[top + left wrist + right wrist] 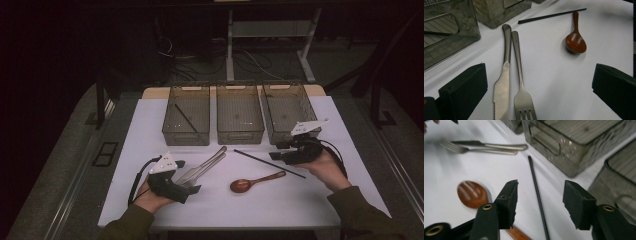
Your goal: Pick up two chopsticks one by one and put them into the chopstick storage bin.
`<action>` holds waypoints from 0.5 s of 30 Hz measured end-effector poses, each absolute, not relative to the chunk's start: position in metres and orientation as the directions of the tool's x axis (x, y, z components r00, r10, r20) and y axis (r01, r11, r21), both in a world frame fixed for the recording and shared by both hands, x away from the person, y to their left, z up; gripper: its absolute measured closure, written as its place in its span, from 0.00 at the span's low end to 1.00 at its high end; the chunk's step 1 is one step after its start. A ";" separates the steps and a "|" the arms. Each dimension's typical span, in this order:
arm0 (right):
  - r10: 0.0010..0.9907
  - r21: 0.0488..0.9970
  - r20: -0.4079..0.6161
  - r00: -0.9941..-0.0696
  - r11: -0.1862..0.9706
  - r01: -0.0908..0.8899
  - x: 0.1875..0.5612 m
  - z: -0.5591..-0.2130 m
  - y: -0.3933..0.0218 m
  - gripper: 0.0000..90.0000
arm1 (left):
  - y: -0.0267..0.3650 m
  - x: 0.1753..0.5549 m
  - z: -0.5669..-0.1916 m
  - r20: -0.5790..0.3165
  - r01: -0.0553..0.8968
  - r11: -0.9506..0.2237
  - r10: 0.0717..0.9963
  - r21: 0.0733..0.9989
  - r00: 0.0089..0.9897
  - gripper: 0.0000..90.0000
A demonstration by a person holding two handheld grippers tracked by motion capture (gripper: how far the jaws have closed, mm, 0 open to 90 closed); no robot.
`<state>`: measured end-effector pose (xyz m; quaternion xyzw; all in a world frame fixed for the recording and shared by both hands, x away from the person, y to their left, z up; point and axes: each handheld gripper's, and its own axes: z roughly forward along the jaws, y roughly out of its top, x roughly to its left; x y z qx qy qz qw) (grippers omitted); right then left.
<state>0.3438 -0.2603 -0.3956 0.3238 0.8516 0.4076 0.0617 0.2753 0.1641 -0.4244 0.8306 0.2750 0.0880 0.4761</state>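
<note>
white table (pixel 300 200): right tool (pixel 539 203) half open, seemingly untouching, astride black chopstick (pixel 536 190).

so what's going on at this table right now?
A person is sorting cutlery with two handheld grippers. The right gripper hangs over the black chopstick on the table, jaws apart either side of it, not gripping yet. The left gripper is open around the knife and fork, which lie side by side. A wooden spoon lies between the hands. One chopstick already lies in the left bin.
</note>
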 end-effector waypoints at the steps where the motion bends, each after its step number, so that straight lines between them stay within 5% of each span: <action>1: 0.601 0.730 0.152 -0.784 0.466 0.499 0.343 -0.398 -0.262 0.56 | 0.164 0.275 -0.424 -0.114 0.372 -0.396 0.541 0.839 0.833 0.00; 15: 0.595 0.663 0.125 -0.794 0.545 0.513 0.338 -0.424 -0.277 0.78 | 0.164 0.275 -0.423 -0.111 0.371 -0.400 0.541 0.838 0.834 0.00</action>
